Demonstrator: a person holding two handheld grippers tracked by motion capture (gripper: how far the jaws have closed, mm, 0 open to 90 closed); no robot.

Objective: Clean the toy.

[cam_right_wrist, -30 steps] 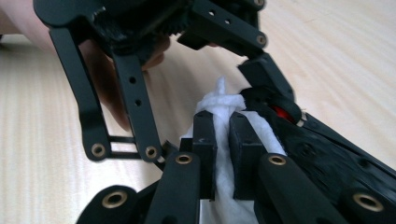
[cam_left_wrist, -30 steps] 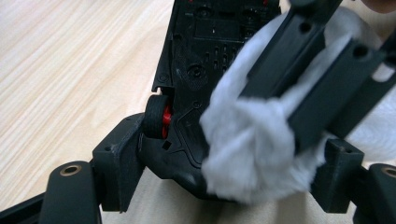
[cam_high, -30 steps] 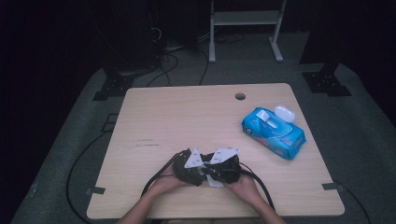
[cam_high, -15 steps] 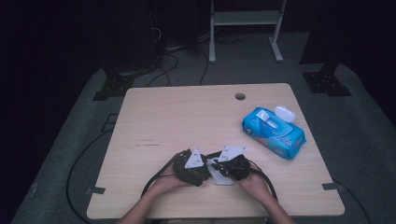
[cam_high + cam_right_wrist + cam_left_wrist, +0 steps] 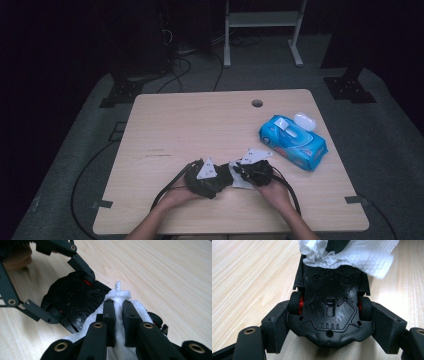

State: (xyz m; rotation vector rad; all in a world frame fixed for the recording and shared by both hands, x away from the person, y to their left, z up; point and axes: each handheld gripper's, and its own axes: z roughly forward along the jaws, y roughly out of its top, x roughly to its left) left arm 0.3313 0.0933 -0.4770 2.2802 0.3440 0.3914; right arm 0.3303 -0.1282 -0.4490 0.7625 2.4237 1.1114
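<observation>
Toy car [image 5: 329, 312], black w/ red wheel hubs, lies belly-up at the near-middle of the table [image 5: 200, 125], well apart from the blue wipes pack [image 5: 293, 142] on its left-near side. Left claw [image 5: 329, 325] is clamped on the car: one jaw on each flank, pressing by the wheels, underside facing the left gripper view. In the high view the left claw [image 5: 206, 177] sits just left of the right claw [image 5: 252, 172], both well apart from the wipes pack, toward the person's edge.

Right claw [image 5: 119, 315] has its jaws pinched together on a white paper tissue [image 5: 120, 296]; a tuft sticks out past the tips. Tissue lies over one end of the car, touching the underside there; in the left gripper view the tissue [image 5: 352, 255] covers the car's far end.

Small white case [image 5: 305, 121] sits touching the wipes pack on its far side. Round hole in the table [image 5: 257, 103] lies beyond the pack, near the far edge.
</observation>
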